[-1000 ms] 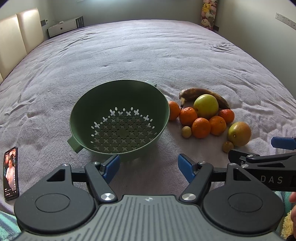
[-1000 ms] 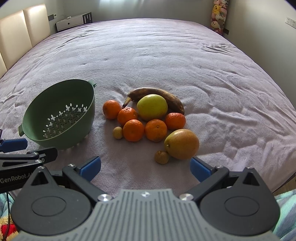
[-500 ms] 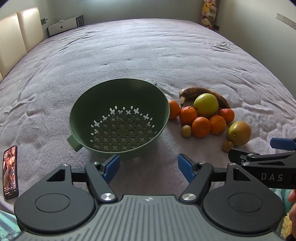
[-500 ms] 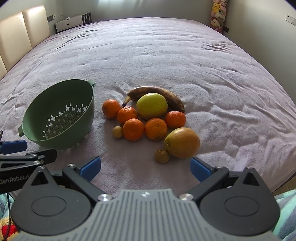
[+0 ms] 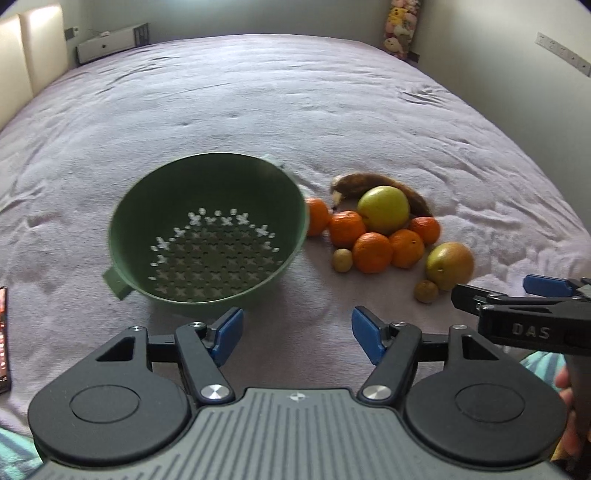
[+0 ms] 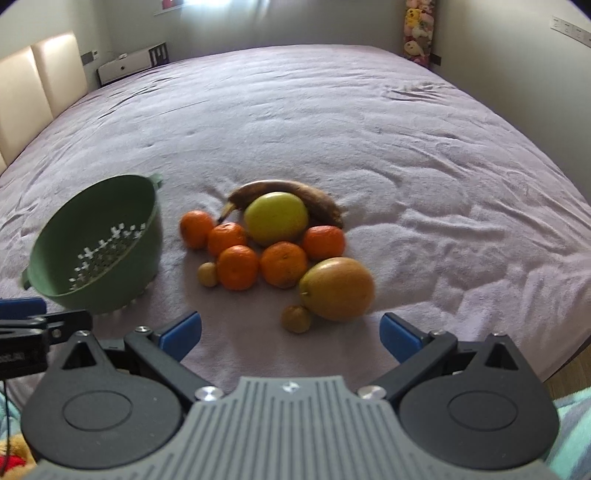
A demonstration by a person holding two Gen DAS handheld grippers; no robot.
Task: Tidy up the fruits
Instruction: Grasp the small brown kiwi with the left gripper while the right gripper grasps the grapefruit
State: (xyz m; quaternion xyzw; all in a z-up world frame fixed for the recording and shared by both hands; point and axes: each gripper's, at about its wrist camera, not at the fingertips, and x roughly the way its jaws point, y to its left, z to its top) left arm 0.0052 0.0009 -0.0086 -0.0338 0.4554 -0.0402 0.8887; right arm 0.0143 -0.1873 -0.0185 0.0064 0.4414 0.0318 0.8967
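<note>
Bed (image 6: 332, 122), lilac cover; fruit pile (image 6: 280, 243) lying just right of empty colander (image 6: 99, 251); nearest, dead ahead of right gripper (image 6: 290, 332), jaws wide apart, empty; left gripper (image 5: 297, 332), jaws just narrowed, nothing between, faces colander.

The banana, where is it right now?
In the right wrist view the banana lies on the bed at the far edge of the fruit cluster, curving behind the yellow-green apple, right of the green colander.

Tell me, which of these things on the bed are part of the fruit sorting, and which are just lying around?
For the job: green colander, empty; five oranges; banana; yellow-green apple; larger orange-green fruit; two small brown fruits.

Lying about: phone; plush toys.
</note>
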